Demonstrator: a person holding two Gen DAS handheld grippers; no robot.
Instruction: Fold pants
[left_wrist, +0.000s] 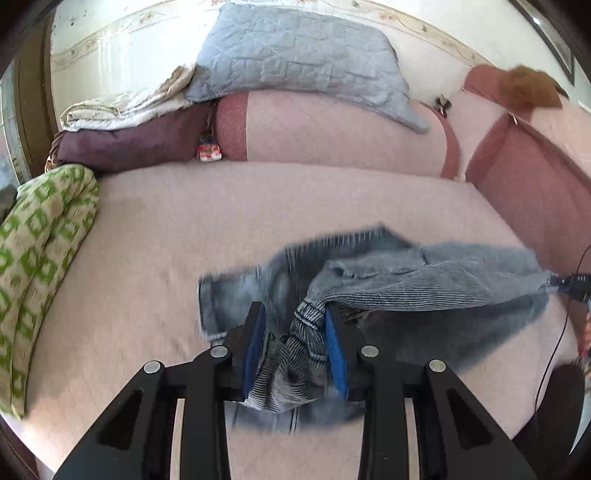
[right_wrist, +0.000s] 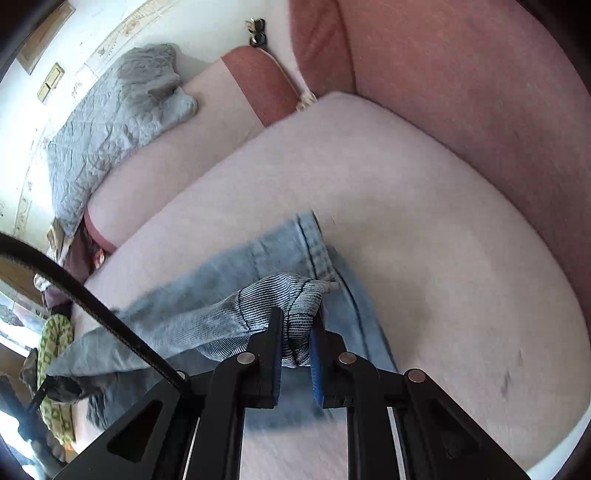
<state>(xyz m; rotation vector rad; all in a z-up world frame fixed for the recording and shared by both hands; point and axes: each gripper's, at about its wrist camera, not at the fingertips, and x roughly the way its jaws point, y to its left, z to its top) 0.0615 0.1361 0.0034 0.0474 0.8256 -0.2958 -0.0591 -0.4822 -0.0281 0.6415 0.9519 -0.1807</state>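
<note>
Light blue denim pants (left_wrist: 424, 273) hang stretched between my two grippers above a pale pink sofa seat (left_wrist: 166, 251). My left gripper (left_wrist: 295, 314) is shut on a bunched end of the denim, ribbed inside showing. In the left wrist view the right gripper (left_wrist: 570, 284) shows small at the far right, holding the other end. In the right wrist view my right gripper (right_wrist: 297, 321) is shut on a bunched fold of the pants (right_wrist: 221, 280), which trail left and lie partly on the seat (right_wrist: 406, 206). Part of the fabric is motion-blurred.
A grey quilted pillow (left_wrist: 295, 51) rests on the sofa back (left_wrist: 332, 136). A green patterned cloth (left_wrist: 40, 236) lies at the seat's left edge. Dark purple and cream folded covers (left_wrist: 125, 136) sit at back left. A dark pink armrest (left_wrist: 528, 184) bounds the right side. A black cable (right_wrist: 92, 295) crosses the right wrist view.
</note>
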